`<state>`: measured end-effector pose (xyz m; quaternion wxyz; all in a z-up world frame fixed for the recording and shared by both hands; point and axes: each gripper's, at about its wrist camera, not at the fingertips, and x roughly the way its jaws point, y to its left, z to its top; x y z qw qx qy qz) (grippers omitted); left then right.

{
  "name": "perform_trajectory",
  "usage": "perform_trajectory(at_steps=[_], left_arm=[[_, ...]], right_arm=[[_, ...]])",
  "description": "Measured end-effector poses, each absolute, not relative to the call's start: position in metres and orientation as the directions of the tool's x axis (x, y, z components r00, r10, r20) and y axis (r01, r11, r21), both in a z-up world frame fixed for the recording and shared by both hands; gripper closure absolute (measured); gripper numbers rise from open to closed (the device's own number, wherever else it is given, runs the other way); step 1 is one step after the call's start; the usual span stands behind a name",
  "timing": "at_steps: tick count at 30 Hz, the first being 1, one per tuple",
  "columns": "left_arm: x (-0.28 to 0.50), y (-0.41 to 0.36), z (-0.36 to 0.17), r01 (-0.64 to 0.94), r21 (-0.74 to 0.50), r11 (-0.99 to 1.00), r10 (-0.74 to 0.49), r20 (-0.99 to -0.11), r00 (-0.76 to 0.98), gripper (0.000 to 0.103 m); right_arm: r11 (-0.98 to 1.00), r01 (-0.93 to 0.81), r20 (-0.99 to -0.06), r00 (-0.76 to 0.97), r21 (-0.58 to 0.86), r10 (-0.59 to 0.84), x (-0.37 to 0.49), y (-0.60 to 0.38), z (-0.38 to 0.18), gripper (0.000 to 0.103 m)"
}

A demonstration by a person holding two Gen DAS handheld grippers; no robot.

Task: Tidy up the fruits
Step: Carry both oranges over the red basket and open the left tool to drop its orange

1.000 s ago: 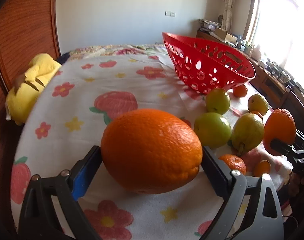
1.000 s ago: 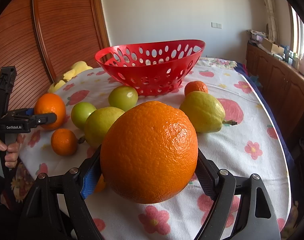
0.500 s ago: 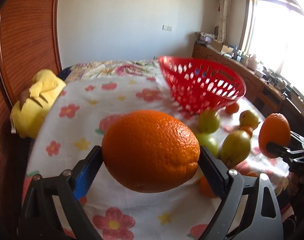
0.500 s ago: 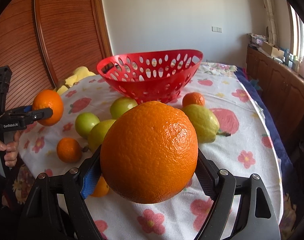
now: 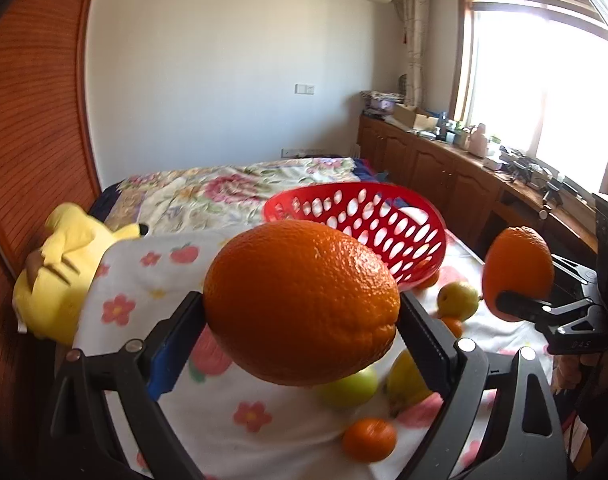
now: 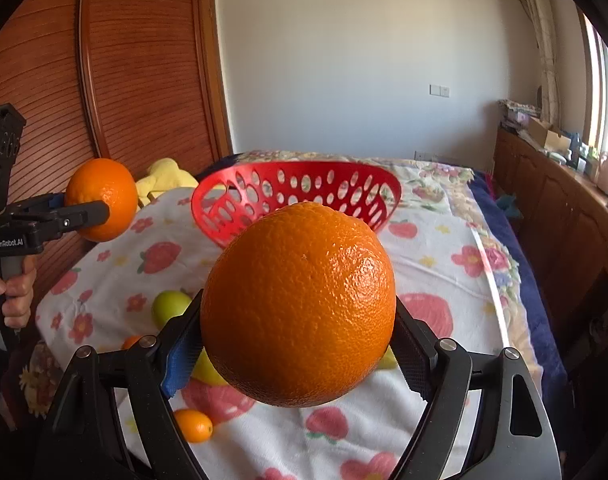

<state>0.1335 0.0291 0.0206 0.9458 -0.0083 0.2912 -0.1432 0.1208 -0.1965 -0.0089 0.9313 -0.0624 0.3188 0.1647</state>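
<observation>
My left gripper (image 5: 299, 320) is shut on a large orange (image 5: 299, 300) and holds it well above the floral cloth, short of the red perforated basket (image 5: 360, 224). My right gripper (image 6: 297, 332) is shut on a second large orange (image 6: 299, 304), also raised, with the basket (image 6: 299, 196) behind it. Each gripper shows in the other's view: the right one with its orange (image 5: 518, 272), the left one with its orange (image 6: 101, 198). The basket's inside is mostly hidden.
Loose fruit lies on the cloth below: green apples (image 5: 350, 388) (image 6: 169, 308), yellow pears (image 5: 458, 300), small tangerines (image 5: 368, 440) (image 6: 193, 426). A yellow plush toy (image 5: 59, 272) sits at the left edge. Wooden cabinets (image 5: 444, 168) run along the right.
Both grippers have risen with their oranges; the cloth and the loose fruit now sit lower in view and the basket appears further below and behind.
</observation>
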Motion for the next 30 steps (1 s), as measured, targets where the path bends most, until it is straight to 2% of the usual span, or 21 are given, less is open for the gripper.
perform_trajectory(at_steps=[10,17,30], left_arm=[[0.184,-0.013,0.036,0.34,-0.054,0.939,-0.311,-0.554,0.772,0.01],[0.228,-0.038,0.021,0.355,-0.006,0.935,-0.279,-0.631,0.724,0.01],[0.26,-0.057,-0.01,0.361,0.051,0.931,-0.221,-0.708,0.671,0.009]], right_arm=[[0.919,-0.392,-0.605,0.744,-0.05,0.285,0.167,-0.19,0.015,0.018],[0.906,-0.422,-0.616,0.726,-0.046,0.306,0.207,-0.188,0.015,0.018],[0.886,-0.462,-0.656,0.677,-0.026,0.334,0.249,-0.187,-0.01,0.018]])
